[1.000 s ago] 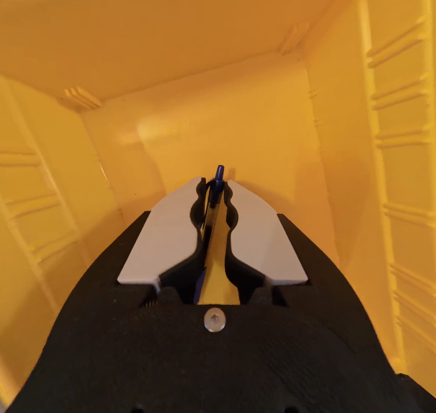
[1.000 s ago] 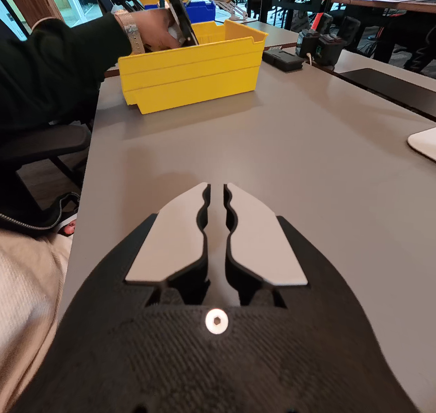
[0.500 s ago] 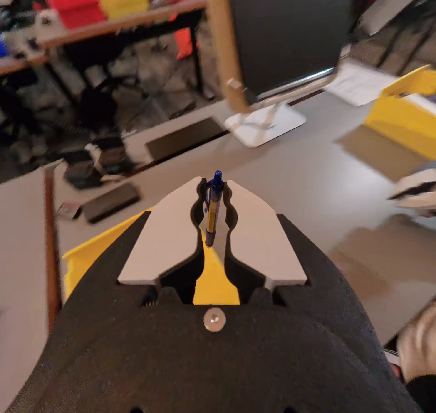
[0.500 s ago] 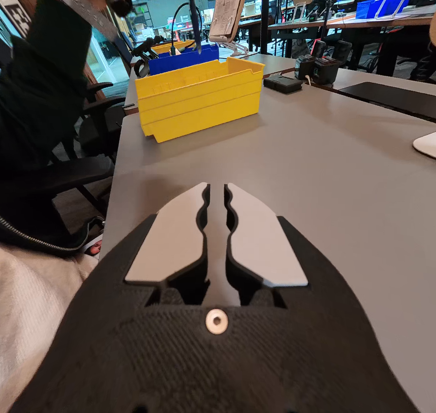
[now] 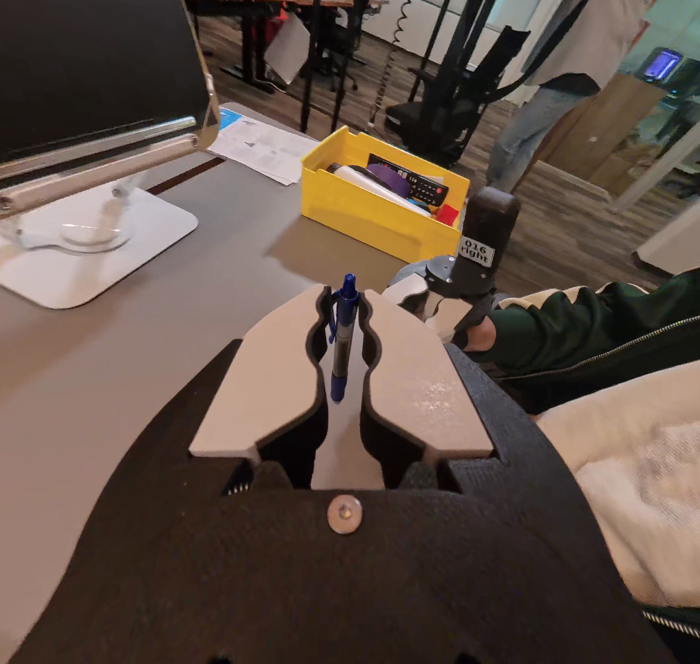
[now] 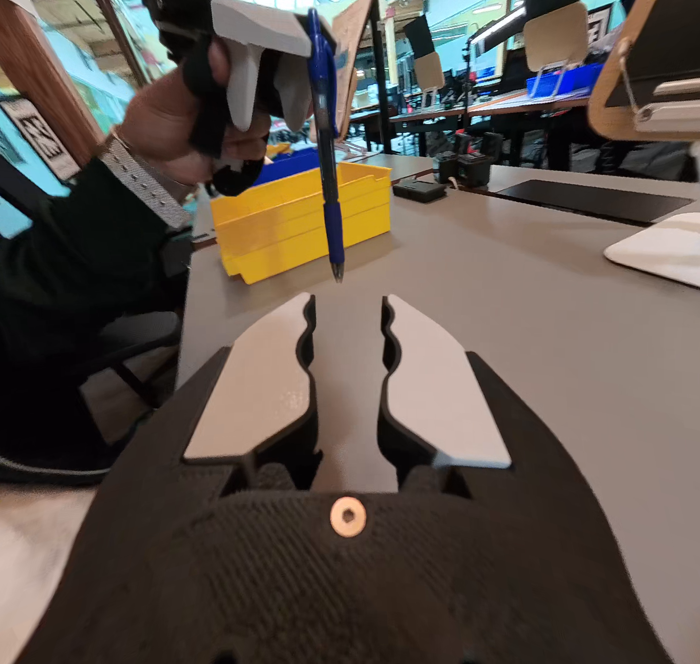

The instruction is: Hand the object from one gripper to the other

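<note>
Pen [image 6: 328, 141], blue with a clear barrel, hangs nearly upright above the grey bench [image 6: 492, 304], tip down, pinched at its clip end by the left gripper [image 6: 314, 45]. In the left wrist view the same pen [image 5: 342, 337] sits between that gripper's [image 5: 342, 297] tips, whose jaws are closed on its upper part, with the blue grip section hanging free below them.

Right gripper [image 6: 346, 301] lies low over the bench, just beneath and in front of the pen tip. Its jaws stand apart with a clear gap and hold nothing; the pen tip is above the gap and not touching either finger. From the left wrist view the right gripper [image 5: 407, 293] shows only partly, to the right of the left gripper's fingers, held by a hand [image 5: 479, 337] in a dark green sleeve.

A yellow bin [image 6: 299, 225] stands on the bench behind the pen, apart from both grippers. A second yellow bin [image 5: 382, 210], seen in the left wrist view, holds mixed items, among them a remote control [image 5: 413, 183] and something purple. Beside it lie printed sheets [image 5: 261, 149], and to the left stands a monitor [image 5: 94, 50] on a white base [image 5: 94, 240].
</note>
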Demonstrator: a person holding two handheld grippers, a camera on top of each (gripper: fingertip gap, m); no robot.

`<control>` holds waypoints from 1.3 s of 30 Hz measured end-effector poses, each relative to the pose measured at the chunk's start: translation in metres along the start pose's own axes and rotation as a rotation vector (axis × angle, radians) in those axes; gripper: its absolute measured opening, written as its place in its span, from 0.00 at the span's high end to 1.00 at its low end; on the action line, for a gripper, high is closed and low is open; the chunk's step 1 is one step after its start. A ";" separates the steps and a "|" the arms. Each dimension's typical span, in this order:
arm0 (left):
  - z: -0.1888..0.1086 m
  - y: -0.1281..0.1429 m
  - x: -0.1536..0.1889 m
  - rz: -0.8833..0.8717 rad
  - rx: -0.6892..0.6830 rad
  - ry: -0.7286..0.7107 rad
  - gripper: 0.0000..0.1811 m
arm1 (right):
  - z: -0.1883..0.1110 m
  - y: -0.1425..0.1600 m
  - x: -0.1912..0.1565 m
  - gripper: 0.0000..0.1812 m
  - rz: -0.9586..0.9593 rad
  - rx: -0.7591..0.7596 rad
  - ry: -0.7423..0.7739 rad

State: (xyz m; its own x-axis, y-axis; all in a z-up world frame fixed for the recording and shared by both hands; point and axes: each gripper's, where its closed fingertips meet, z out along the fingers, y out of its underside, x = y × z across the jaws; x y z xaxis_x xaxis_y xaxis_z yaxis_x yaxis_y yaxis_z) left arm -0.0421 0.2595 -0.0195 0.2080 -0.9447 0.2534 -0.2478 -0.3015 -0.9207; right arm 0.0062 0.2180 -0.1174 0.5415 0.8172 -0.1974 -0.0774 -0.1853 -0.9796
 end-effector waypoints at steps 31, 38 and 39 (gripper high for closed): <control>0.044 0.030 0.048 0.074 0.291 0.335 0.76 | -0.021 -0.027 -0.022 0.94 0.004 0.122 -0.276; 0.040 0.043 0.077 -0.044 0.342 0.661 0.80 | -0.028 -0.016 -0.061 0.94 0.189 0.041 -0.654; 0.037 0.040 0.083 -0.041 0.348 0.695 0.80 | -0.028 -0.014 -0.066 0.94 0.198 0.029 -0.687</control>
State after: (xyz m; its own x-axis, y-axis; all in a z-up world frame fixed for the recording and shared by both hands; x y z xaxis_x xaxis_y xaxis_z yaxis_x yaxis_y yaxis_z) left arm -0.0002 0.1736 -0.0462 -0.4587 -0.8323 0.3111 0.0829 -0.3887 -0.9176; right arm -0.0048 0.1509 -0.0896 -0.1340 0.9305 -0.3408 -0.1474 -0.3588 -0.9217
